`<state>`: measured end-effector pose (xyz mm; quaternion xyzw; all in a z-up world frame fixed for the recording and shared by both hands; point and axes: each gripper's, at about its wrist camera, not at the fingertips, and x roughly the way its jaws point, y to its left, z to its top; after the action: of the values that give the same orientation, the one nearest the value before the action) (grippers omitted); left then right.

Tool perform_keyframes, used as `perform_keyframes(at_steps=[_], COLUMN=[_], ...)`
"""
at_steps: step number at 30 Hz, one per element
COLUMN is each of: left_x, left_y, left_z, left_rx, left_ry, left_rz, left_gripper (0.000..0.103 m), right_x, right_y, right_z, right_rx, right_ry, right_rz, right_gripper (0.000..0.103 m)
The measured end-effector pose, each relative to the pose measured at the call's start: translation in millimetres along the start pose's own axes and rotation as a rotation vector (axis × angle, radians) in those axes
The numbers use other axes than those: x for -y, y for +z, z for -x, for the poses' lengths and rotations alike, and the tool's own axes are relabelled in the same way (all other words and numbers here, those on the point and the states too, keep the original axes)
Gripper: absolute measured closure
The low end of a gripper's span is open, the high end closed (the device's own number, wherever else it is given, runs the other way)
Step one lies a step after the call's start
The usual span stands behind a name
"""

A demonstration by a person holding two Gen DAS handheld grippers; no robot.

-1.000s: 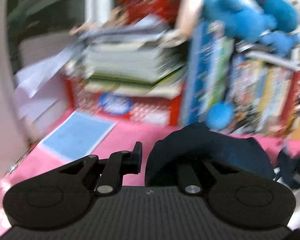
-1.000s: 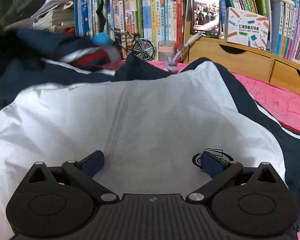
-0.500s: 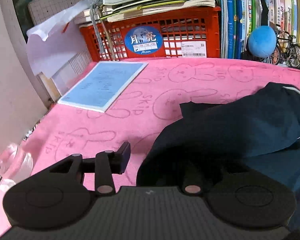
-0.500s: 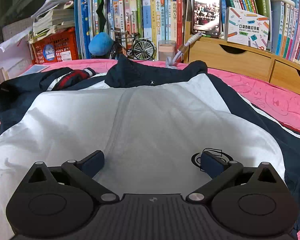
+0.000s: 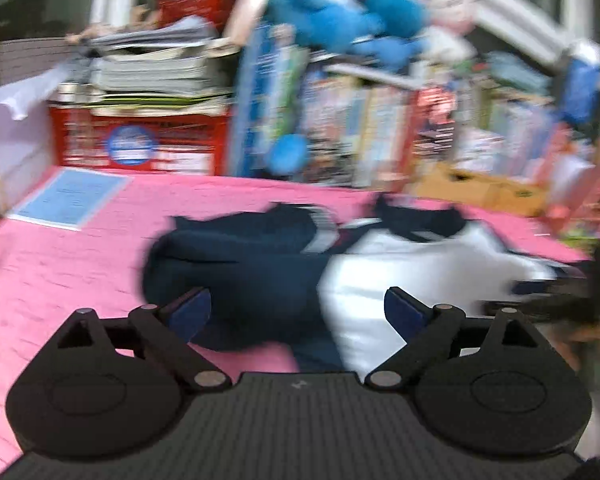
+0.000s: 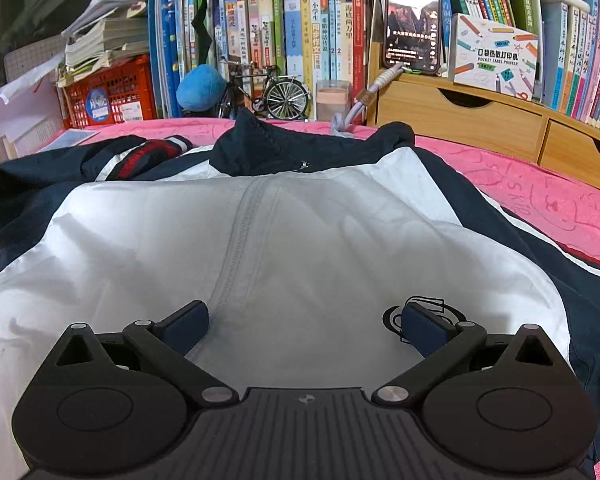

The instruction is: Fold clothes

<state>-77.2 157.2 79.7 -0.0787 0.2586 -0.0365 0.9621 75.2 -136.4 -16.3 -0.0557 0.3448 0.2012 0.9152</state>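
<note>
A navy and white jacket lies spread on the pink cloth, white panel up. A navy sleeve with a red and white cuff lies folded across its left shoulder. My right gripper is open and hovers low over the white panel, holding nothing. In the blurred left wrist view the jacket lies ahead with the navy sleeve on its left side. My left gripper is open and empty, above the sleeve's near edge.
A red crate with stacked papers, rows of books, a blue ball, a model bicycle, a phone and wooden drawers line the back. A blue sheet lies at the far left.
My left gripper has let go of the navy sleeve, opened and drawn back upward. The sleeve now lies on the jacket. My right gripper has stayed open over the white panel.
</note>
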Motion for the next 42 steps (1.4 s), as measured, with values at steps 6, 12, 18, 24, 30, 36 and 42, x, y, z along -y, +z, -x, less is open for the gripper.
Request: perform_keyframes(at_steps=[6, 12, 18, 24, 30, 36, 42], left_x=[66, 60, 26, 24, 50, 73, 96], left_y=[-58, -100, -104, -74, -19, -9, 1], left_z=[2, -10, 8, 27, 4, -88, -180], left_rx=[-0.064, -0.152, -0.160, -0.138, -0.034, -0.129, -0.225], left_ry=[-0.111, 0.011, 0.107, 0.073, 0.001, 0.009, 0.017], left_rz=[-0.071, -0.112, -0.087, -0.102, -0.156, -0.158, -0.160], left_gripper=[0.008, 0.008, 0.001, 0.002, 0.002, 0.021, 0.056], right_x=[-1, -17, -3, 36, 43, 37, 23], right_y=[2, -63, -149, -146, -82, -9, 33], right_z=[19, 120, 172, 207, 181, 81, -9], right_rx=[-0.115, 0.016, 0.083, 0.045, 0.154, 0.121, 0.007], right_ry=[-0.038, 0.199, 0.177, 0.037, -0.054, 0.011, 0.012], right_rz=[-0.075, 0.027, 0.137, 0.067, 0.099, 0.026, -0.056], right_gripper=[0.000, 0.000, 0.000, 0.000, 0.000, 0.047, 0.055])
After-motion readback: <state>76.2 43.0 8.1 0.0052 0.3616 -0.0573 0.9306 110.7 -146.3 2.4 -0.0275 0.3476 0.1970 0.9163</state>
